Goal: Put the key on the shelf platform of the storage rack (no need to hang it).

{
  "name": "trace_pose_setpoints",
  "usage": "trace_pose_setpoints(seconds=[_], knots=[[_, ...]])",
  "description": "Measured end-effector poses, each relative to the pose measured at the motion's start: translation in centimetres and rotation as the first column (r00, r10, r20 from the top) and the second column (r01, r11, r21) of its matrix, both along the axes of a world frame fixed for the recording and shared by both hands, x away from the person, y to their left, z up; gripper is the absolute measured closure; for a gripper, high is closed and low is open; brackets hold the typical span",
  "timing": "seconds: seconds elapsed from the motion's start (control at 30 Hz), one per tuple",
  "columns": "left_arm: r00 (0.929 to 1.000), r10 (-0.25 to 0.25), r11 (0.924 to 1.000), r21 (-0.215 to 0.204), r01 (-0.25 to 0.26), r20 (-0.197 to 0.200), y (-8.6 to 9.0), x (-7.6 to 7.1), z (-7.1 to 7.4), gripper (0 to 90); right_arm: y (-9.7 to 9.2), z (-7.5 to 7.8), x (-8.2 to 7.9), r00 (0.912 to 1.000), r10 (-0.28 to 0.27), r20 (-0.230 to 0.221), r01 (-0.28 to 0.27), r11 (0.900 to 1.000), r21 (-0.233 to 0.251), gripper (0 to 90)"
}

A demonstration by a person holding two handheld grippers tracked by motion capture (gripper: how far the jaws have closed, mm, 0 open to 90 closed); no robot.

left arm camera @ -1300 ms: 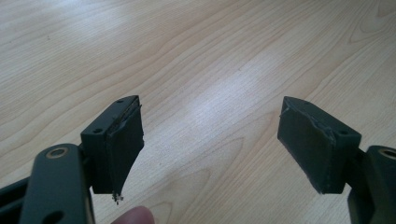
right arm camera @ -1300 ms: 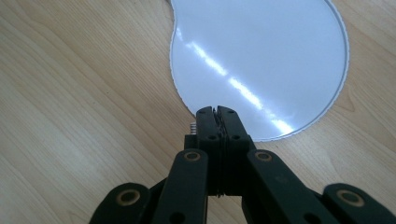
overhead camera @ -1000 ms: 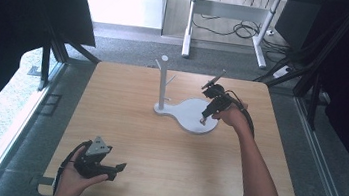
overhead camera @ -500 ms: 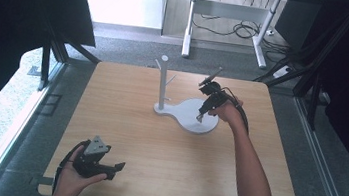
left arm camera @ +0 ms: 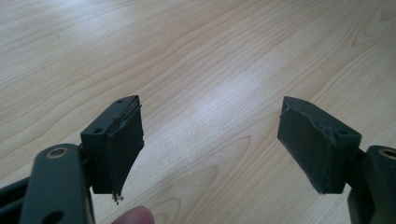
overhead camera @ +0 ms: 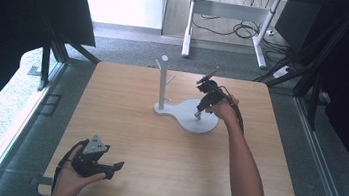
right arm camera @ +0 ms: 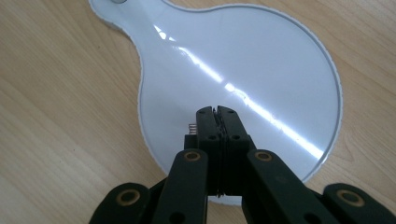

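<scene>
My clenched, empty right tongs (overhead camera: 197,114) have dropped onto the round white stand base (overhead camera: 207,126), probably to press it, while my left tongs (overhead camera: 114,166) rest released near the table's (overhead camera: 156,146) front edge, far from the stand.

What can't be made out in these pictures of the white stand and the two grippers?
- Right gripper, its own view: whether the shut tips touch the round white plastic base; they cover that spot.
- White upright post with pegs, high view: peg count, too small.
- Left gripper, high view: jaw gap, too small.
</scene>
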State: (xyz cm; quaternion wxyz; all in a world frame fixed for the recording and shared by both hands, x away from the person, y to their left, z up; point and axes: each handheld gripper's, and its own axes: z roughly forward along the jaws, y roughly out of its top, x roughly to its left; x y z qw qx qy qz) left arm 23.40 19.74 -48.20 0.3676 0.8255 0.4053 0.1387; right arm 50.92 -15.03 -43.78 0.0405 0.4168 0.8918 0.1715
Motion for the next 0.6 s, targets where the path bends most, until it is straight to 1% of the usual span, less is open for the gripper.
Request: trace_pose_setpoints(seconds=[0.13,0.2,0.23,0.33,0.4,0.5,0.6], knots=[[1.0000,0.003,1.0000,0.000,-0.003,0.001,0.1,0.0,0.0,22.7,0.0,-0.7,0.3,0.9998,-0.021,0.004,0.021,0.9998,0.001,89.5],[1.0000,0.003,1.0000,0.000,-0.003,-0.001,0.0,0.0,0.0,22.7,-0.1,-1.3,0.4,0.9995,-0.031,0.001,0.031,0.9995,-0.002,89.5],[1.0000,0.001,1.0000,0.003,-0.001,-0.002,0.0,0.0,-0.1,22.8,0.0,-1.9,0.4,0.9992,-0.039,0.000,0.039,0.9992,-0.001,89.5],[1.0000,0.000,1.0000,0.004,0.000,-0.003,-0.1,0.0,-0.1,22.8,0.0,-2.6,0.5,0.9991,-0.043,-0.004,0.043,0.9991,0.004,89.4],[1.0000,-0.001,1.0000,0.005,0.001,-0.004,-0.1,0.1,-0.2,22.7,-0.1,-2.9,0.5,0.9988,-0.048,0.004,0.048,0.9988,0.007,89.3],[1.0000,0.001,1.0000,0.005,-0.001,-0.004,-0.1,0.1,-0.2,22.7,-0.1,-3.0,0.5,0.9985,-0.054,0.006,0.054,0.9984,0.017,88.8],[1.0000,0.001,1.0000,0.004,-0.001,-0.002,-0.1,0.1,-0.1,22.8,-0.1,-3.2,0.5,0.9986,-0.052,0.010,0.052,0.9985,0.015,88.5]])
